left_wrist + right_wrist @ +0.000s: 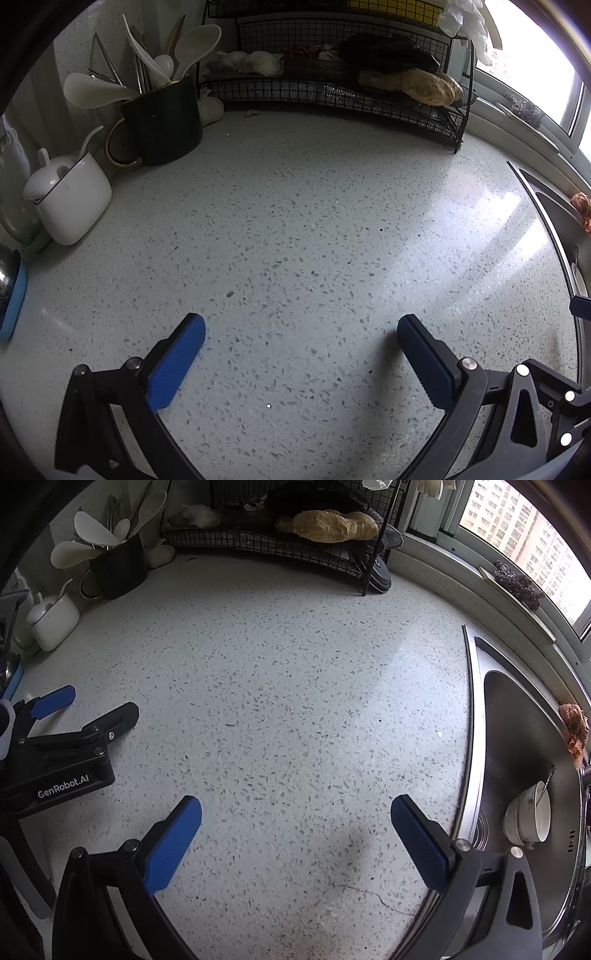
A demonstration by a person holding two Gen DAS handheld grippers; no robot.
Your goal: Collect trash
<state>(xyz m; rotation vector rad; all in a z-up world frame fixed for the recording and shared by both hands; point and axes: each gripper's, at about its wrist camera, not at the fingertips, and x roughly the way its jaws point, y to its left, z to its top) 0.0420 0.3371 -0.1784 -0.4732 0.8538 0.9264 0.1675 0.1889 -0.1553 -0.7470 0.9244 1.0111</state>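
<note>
With both the left claw (301, 325) and the right claw (295, 808) held wide and empty over the speckled worktop (280, 672), no obvious trash is seen, so searching is judged the step in hand.

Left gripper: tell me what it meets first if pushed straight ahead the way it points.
The left gripper, jaws open and empty, points across bare speckled countertop. Nothing lies in that line until the black wire rack at the back wall, though fisheye depth is uncertain.

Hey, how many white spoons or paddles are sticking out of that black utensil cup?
3 clearly: one paddle leaning left, one big spoon upright on the right, one small spoon between. Others may hide among the chopsticks in the black cup.
</note>
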